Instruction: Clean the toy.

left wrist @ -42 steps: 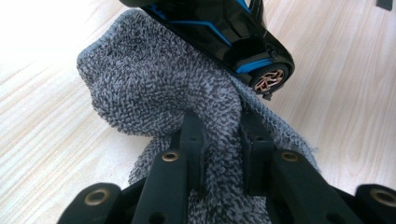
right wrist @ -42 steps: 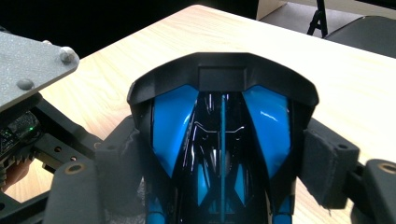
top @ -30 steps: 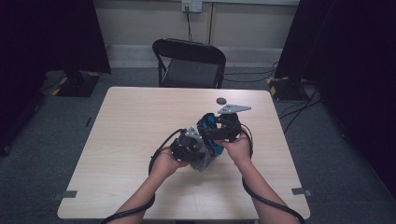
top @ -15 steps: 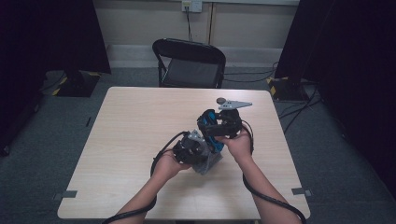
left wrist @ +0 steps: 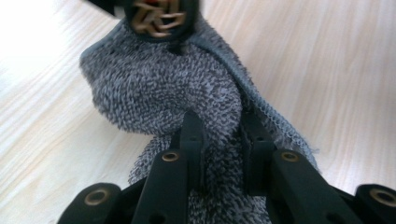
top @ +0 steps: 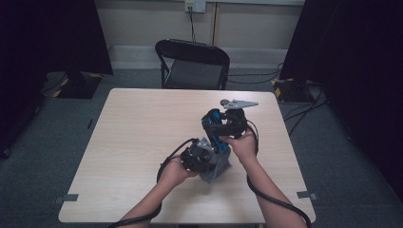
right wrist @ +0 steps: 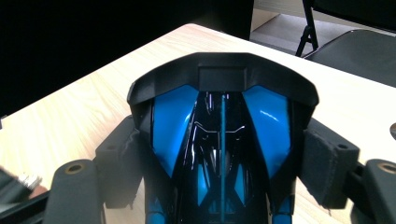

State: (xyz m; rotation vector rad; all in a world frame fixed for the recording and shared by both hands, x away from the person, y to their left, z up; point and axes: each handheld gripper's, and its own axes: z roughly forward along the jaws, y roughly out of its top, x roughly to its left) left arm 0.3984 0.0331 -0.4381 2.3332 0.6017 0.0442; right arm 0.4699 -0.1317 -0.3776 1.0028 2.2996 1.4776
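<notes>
My right gripper [top: 223, 126] is shut on a blue and black toy car [top: 212, 124], held above the middle right of the wooden table [top: 138, 128]. In the right gripper view the car [right wrist: 222, 116] sits between the two pads [right wrist: 327, 161], nose pointing away. My left gripper [top: 197, 156] is just in front of it, shut on a grey terry cloth [top: 219, 165] that hangs against the car's near end. Seen from the left gripper [left wrist: 219, 140], the cloth [left wrist: 159, 88] is pinched between the black jaws and bunches up to a dark part with a gold emblem [left wrist: 156, 16].
A black folding chair [top: 192, 64] stands past the table's far edge. A small dark round object [top: 224, 101] lies on the table behind the right gripper. Black cables [top: 168, 159] loop from both grippers toward the near edge. Dark curtains flank the room.
The right gripper with the car has tipped slightly, and its grey plate stands a bit higher in the picture. The left gripper and cloth have hardly moved.
</notes>
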